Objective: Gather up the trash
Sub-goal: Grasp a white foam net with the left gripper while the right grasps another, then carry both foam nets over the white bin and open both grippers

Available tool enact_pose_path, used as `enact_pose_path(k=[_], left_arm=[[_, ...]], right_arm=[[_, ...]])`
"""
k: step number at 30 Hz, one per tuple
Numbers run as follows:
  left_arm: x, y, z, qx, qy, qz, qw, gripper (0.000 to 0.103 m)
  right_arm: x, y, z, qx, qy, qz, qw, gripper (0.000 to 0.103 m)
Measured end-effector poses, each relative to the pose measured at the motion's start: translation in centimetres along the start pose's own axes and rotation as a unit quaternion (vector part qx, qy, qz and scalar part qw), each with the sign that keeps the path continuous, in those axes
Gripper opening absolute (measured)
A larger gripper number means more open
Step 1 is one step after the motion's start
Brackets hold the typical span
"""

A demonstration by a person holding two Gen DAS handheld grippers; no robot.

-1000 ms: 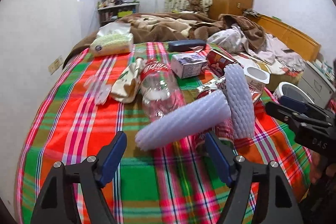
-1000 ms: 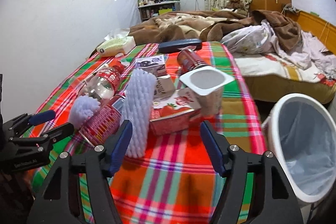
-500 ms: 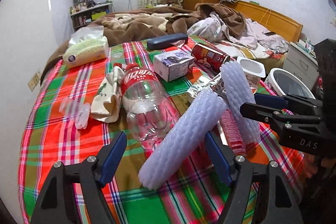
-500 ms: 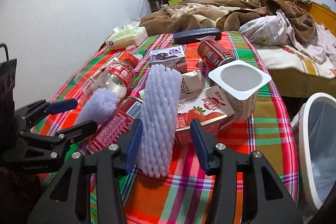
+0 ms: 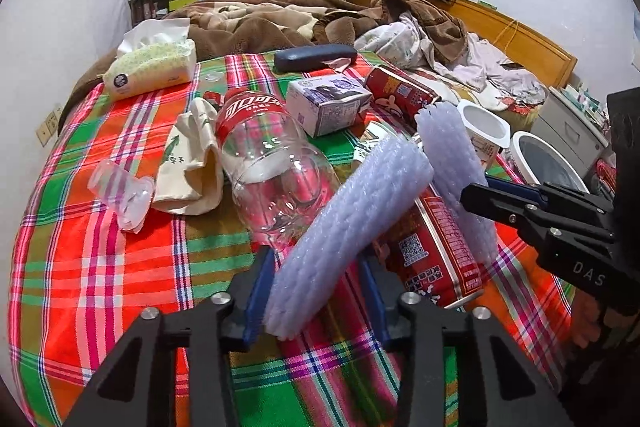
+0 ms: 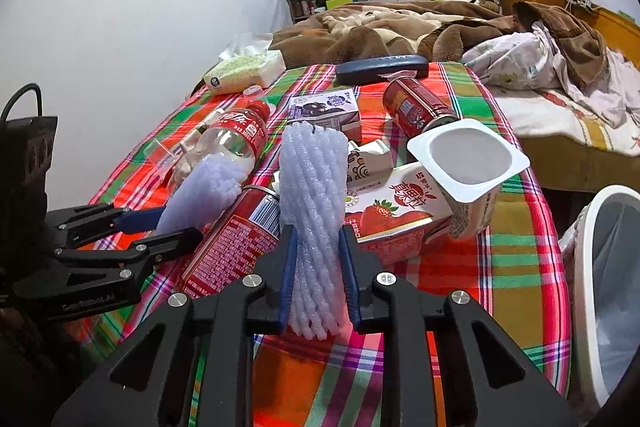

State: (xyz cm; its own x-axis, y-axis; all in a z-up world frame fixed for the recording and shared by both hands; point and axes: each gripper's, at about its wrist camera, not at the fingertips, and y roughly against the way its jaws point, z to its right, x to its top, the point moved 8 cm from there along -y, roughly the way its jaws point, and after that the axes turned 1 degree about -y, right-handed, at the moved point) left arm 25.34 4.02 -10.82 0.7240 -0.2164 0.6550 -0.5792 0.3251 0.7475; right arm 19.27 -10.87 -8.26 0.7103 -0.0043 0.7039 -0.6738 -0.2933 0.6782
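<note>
Bare plaid cloth [image 5: 100,267] lay open along the near-left of the bench, the only wide lane for a gripper. Ahead the way was crowded: a clear bottle [image 5: 268,163] lay on its side, touching a cream pouch [image 5: 188,163], with a crumpled plastic cup [image 5: 120,191] just beside that. Two foam net sleeves [image 6: 312,211] and a red can [image 6: 228,247] blocked the middle. The strawberry carton [image 6: 392,215] and yogurt cup [image 6: 466,163] stood between the middle and the white bin [image 6: 600,291] off the bench's right edge. The strip of cloth nearest that edge lay clear.
</note>
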Motion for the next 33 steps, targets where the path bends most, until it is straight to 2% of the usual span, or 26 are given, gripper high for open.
enact_pose_path(k=[3, 7, 21, 28, 33], left_arm=[[-0.1, 0.4, 0.3, -0.009, 0.009, 0.004, 0.9999, 0.035], [-0.2, 1.1, 0.8, -0.007, 0.018, 0.012, 0.9997, 0.032], [-0.1, 5.3, 3.4, -0.005, 0.054, 0.046, 0.9975, 0.032], [0.9, 6.8, 6.9, -0.003, 0.041, 0.063, 0.9972, 0.032], [1.9, 7.3, 10.4, -0.017, 0.025, 0.072, 0.997, 0.032]], right_arm=[[0.1, 0.2, 0.2, 0.0, -0.006, 0.004, 1.0, 0.016], [0.3, 0.6, 0.5, 0.003, -0.012, 0.01, 1.0, 0.016], [0.8, 3.2, 2.1, 0.007, -0.032, 0.038, 0.999, 0.015], [1.0, 5.5, 4.5, -0.01, -0.041, 0.06, 0.997, 0.015], [1.1, 7.7, 6.9, -0.028, -0.055, 0.083, 0.995, 0.015]])
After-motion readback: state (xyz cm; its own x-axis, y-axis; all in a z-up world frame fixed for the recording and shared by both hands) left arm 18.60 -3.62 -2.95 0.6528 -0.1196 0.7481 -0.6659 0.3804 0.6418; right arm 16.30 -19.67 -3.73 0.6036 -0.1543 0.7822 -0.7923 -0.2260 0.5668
